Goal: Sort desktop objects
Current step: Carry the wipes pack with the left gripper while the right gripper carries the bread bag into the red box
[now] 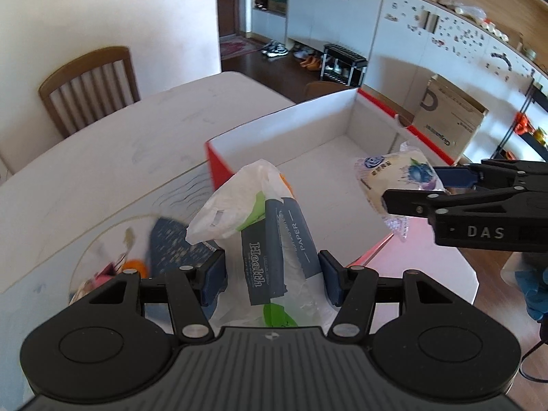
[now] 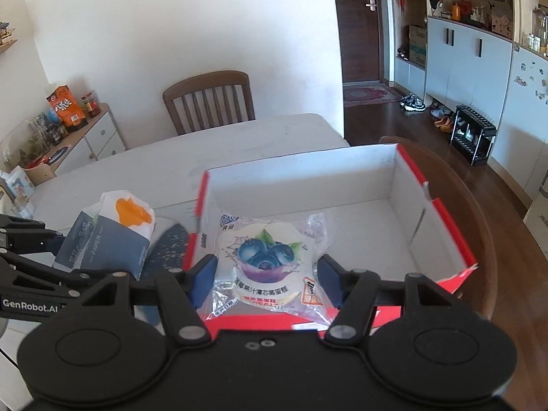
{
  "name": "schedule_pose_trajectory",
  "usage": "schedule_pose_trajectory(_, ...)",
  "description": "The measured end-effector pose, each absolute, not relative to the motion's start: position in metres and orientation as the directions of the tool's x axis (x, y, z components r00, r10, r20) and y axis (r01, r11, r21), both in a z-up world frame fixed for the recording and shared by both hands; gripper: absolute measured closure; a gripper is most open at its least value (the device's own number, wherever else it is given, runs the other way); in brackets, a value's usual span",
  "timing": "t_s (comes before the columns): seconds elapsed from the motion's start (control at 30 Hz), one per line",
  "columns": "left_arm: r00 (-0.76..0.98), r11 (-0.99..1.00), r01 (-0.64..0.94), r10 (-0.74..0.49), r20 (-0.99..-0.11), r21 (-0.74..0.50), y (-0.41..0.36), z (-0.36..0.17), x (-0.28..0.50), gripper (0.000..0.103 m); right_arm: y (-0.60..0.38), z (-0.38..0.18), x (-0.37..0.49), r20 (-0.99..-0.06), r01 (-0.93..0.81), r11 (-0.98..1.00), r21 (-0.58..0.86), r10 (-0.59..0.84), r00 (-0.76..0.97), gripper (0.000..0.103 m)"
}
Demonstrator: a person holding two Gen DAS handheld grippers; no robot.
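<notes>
Two packets are being carried to the open red-sided cardboard box (image 2: 441,212) on the white bench (image 1: 102,157).

The white-and-grey plastic tissue pack (image 1: 270,239) is being gripped by the left gripper (image 1: 272,274) near the box's corner; the clear-wrapped blueberry cake packet (image 2: 270,260) is being clamped by the right gripper (image 2: 267,277) above its floor; release is judged next.

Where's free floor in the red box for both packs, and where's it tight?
The box floor is bare from its far white wall to the right red wall. The right gripper holds the blueberry cake pack over the near-left corner; the left gripper holds the tissue pack beside it. Crowded left of the box: a dark patterned item on the table.
</notes>
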State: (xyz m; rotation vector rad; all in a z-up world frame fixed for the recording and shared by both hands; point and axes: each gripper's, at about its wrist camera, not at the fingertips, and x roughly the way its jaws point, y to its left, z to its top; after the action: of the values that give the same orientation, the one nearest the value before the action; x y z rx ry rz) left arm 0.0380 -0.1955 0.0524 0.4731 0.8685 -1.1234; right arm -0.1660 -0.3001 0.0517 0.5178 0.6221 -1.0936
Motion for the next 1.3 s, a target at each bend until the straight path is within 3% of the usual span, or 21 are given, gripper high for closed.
schedule_pose_trajectory(0.73, 0.050, 0.258, 0.961, -0.527, -0.848, -0.104, -0.324, 0.027, 0.056, 0.045, -0.370, 0.029, -0.217, -0.724, 0.932, 0.362, -0.022, -0.649, 0.235, 0.039)
schedule_pose_trajectory(1.3, 0.027, 0.178, 0.983, -0.385, -0.923, -0.046, -0.377, -0.029, 0.065, 0.045, -0.412, -0.008, -0.202, -0.843, 0.846, 0.523, -0.100, -0.496, 0.208, 0.039)
